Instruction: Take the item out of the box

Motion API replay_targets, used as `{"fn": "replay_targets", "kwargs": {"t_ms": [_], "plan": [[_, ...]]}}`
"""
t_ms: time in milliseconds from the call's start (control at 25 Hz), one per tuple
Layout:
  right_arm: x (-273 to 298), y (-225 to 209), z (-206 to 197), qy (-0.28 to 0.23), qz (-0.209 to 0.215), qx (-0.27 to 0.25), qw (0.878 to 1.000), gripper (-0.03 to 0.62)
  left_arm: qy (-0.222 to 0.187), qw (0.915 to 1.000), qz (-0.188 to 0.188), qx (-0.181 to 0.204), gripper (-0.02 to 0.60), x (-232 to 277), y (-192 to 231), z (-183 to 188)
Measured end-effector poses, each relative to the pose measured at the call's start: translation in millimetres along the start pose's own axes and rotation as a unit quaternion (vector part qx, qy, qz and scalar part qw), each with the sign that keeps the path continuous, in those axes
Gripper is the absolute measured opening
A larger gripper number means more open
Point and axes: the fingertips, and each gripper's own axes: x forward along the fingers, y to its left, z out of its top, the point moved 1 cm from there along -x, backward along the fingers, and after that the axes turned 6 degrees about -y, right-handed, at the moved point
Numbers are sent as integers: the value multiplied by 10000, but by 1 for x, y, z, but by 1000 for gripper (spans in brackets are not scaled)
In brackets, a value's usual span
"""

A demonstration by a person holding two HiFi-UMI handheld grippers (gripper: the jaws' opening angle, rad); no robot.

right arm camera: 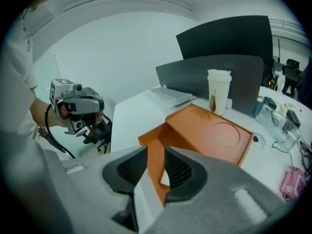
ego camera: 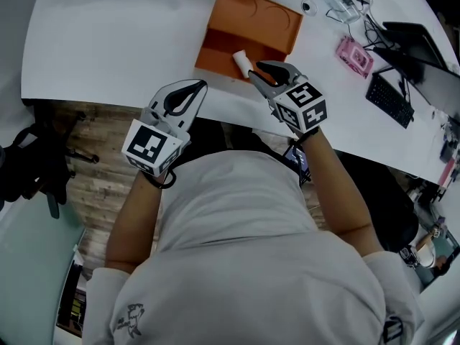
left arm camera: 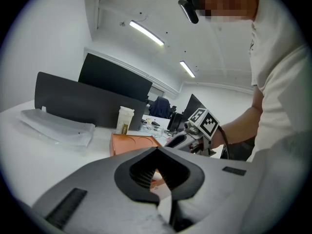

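An orange box [ego camera: 222, 53] lies open near the front edge of the white table [ego camera: 108, 42], its lid [ego camera: 253, 18] folded flat behind it. A white roll-shaped item [ego camera: 241, 61] lies inside at the box's right end. My right gripper [ego camera: 256, 72] is at that end, its tips right beside the item, jaws apart. In the right gripper view the gripper [right arm camera: 155, 152] frames the box's orange wall [right arm camera: 155, 169] and a sliver of the white item [right arm camera: 165, 178] in the gap; the pads do not press on them. My left gripper [ego camera: 202, 85] hovers over the table edge left of the box, shut and empty.
A paper cup [right arm camera: 218, 90] stands behind the lid, dark partition panels [right arm camera: 229, 43] behind it. A pink object [ego camera: 355, 55], a keyboard [ego camera: 389, 99] and cables lie at the right. A clear plastic sheet [left arm camera: 58, 126] rests at the far left. The person's torso fills the near side.
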Motion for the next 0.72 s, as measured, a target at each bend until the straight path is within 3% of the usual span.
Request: {"fn": "replay_targets", "kwargs": {"t_ms": [320, 720], "plan": [[47, -20, -33, 764, -253, 149, 9966, 137, 257, 9995, -66, -143, -3, 6, 20, -27], [82, -40, -68, 1758, -602, 332, 9820, 184, 298, 9992, -62, -244, -3, 0, 35, -34]]}}
